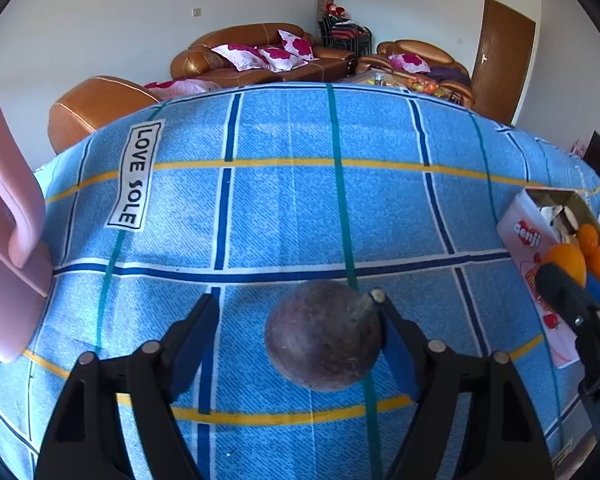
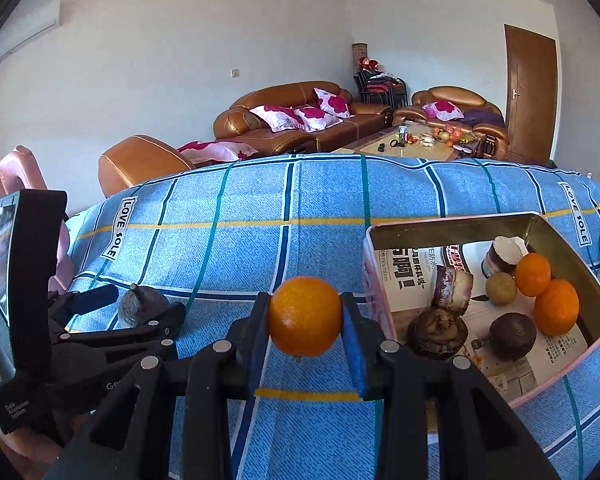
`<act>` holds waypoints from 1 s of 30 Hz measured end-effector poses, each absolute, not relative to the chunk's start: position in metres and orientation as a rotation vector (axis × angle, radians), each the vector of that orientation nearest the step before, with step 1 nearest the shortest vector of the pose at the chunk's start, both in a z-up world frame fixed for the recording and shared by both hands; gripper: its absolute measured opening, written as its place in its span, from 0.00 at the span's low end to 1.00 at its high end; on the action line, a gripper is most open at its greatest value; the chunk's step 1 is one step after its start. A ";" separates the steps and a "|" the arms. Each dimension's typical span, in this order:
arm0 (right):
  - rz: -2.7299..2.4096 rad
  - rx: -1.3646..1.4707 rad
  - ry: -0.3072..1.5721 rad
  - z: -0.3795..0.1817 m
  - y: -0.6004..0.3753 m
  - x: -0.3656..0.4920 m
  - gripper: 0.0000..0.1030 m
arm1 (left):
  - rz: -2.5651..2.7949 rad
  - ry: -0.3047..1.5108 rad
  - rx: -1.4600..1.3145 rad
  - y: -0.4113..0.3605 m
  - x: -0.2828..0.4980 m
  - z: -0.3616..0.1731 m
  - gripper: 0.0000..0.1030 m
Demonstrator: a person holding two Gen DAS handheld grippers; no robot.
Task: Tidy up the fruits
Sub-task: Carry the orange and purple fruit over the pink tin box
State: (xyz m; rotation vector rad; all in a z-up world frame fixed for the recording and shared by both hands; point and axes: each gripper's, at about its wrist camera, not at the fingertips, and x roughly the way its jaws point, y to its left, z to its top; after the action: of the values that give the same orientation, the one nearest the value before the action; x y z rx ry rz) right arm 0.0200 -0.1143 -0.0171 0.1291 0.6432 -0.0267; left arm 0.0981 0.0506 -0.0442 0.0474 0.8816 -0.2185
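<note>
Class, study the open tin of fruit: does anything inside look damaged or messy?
Yes. Inside the tin, two cut pieces show exposed flesh among whole fruit, and small orange crumbs litter the paper lining near the front wall.

Orange (image 2: 305,316) held above cloth; brown passion fruit (image 1: 323,335) resting on cloth.

Both the left gripper (image 1: 296,308) and the right gripper (image 2: 305,316) are matte black plastic, with triangular cut-outs in the arms behind the claw, round silver pivot pins (image 2: 389,346), and blue pads (image 2: 354,354) lining the fingers' inner faces.
</note>
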 end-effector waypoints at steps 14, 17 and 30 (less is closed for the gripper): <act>-0.035 0.106 0.520 -0.004 -0.111 0.004 0.35 | -0.273 0.689 -0.224 0.089 0.081 -0.018 0.51; -0.048 0.091 0.484 0.002 -0.110 -0.001 0.35 | -0.273 0.636 -0.236 0.090 0.076 -0.012 0.51; -0.005 0.074 0.514 -0.002 -0.111 0.003 0.35 | -0.178 0.558 -0.049 0.063 0.066 -0.006 0.51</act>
State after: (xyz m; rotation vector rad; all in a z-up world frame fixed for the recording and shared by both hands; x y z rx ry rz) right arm 0.0030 -0.1108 -0.0022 0.0736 0.5140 -0.0049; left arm 0.0659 0.0628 -0.0055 -0.0487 0.5577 -0.1778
